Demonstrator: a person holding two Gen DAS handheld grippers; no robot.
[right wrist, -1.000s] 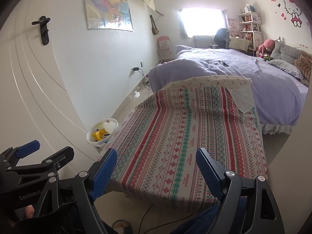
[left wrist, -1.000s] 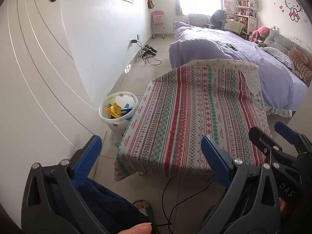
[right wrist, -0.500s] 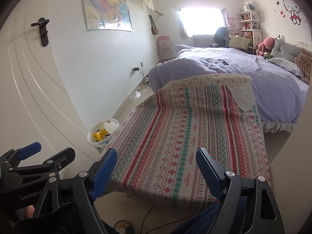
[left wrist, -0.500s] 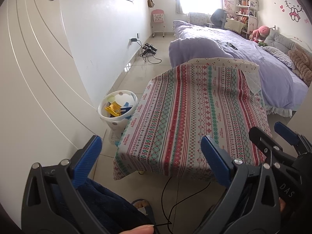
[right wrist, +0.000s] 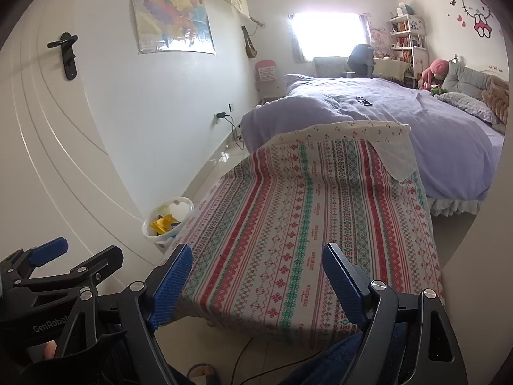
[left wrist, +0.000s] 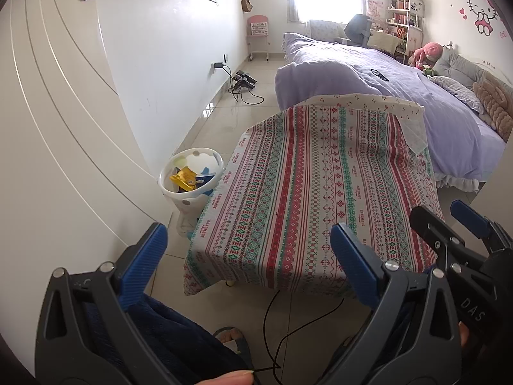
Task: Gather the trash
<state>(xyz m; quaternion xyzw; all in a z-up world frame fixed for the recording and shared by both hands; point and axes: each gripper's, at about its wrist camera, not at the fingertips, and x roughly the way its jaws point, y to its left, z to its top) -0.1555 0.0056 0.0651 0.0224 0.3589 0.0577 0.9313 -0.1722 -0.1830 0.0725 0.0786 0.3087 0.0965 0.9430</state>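
A white trash bin [left wrist: 191, 176] stands on the floor between the white door and the table's left side; it holds yellow and blue wrappers [left wrist: 186, 178]. It also shows in the right wrist view [right wrist: 168, 219]. My left gripper [left wrist: 248, 253] is open and empty, held back from the table's near edge. My right gripper [right wrist: 256, 276] is open and empty over the table's near end. The right gripper's fingers [left wrist: 449, 234] show at the right edge of the left wrist view. The patterned tablecloth [left wrist: 320, 186] shows no loose trash.
A low table under the striped cloth [right wrist: 304, 218] runs away from me toward a purple bed [left wrist: 400, 96]. A black cable [left wrist: 272, 330] trails on the tiled floor by my sandalled foot [left wrist: 231, 337]. A white door [left wrist: 48, 128] is at left.
Both views have drifted back very slightly from the table. Both grippers stay open and empty.
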